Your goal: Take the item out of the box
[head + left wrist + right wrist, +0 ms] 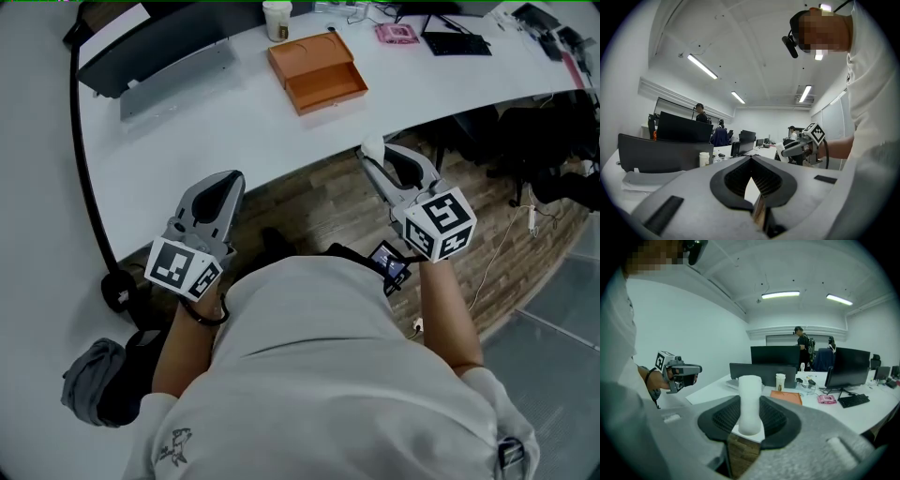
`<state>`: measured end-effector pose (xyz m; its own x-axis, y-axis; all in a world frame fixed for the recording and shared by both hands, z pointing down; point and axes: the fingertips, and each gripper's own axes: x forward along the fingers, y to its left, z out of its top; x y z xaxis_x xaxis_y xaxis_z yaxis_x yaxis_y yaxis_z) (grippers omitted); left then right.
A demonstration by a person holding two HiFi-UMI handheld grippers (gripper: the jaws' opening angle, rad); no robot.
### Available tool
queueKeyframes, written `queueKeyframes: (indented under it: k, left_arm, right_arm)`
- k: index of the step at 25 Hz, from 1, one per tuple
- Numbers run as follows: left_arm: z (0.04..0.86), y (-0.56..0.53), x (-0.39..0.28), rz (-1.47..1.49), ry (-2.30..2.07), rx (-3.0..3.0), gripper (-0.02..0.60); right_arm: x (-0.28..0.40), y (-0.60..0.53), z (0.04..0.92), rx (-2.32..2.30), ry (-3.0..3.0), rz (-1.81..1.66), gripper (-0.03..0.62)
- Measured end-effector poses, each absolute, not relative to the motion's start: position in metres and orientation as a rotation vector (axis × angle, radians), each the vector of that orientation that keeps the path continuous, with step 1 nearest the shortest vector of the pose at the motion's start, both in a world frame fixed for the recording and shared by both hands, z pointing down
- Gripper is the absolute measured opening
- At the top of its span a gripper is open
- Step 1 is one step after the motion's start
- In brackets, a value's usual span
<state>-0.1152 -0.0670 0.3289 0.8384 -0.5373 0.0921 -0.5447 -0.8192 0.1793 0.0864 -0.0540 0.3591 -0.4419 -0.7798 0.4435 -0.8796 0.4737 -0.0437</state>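
Seemingly upright, white roll (750,394), right tongs (750,417)

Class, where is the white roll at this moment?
The white roll is clamped in the right gripper, right of centre in the head view, at the table's near edge and well short of the orange box.

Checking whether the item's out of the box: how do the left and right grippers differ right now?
The right gripper grips a white cylinder; the left gripper holds nothing. The right's jaws stand apart on it; the left's meet at the tips. Both are clear of the orange box.
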Motion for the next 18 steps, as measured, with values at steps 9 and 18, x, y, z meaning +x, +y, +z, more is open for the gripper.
queueKeyframes:
  k: [9, 18]
  left_arm:
    - [0.330, -0.006, -0.033, 0.101, -0.887, 2.827, -0.002]
    - [0.327, 0.064, 0.035, 0.083, -0.895, 2.831, -0.002]
  right_arm:
    - [0.148, 0.006, 0.372, 1.325, -2.444, 0.417, 0.126]
    - [0.208, 0.079, 0.368, 1.295, -2.511, 0.357, 0.126]
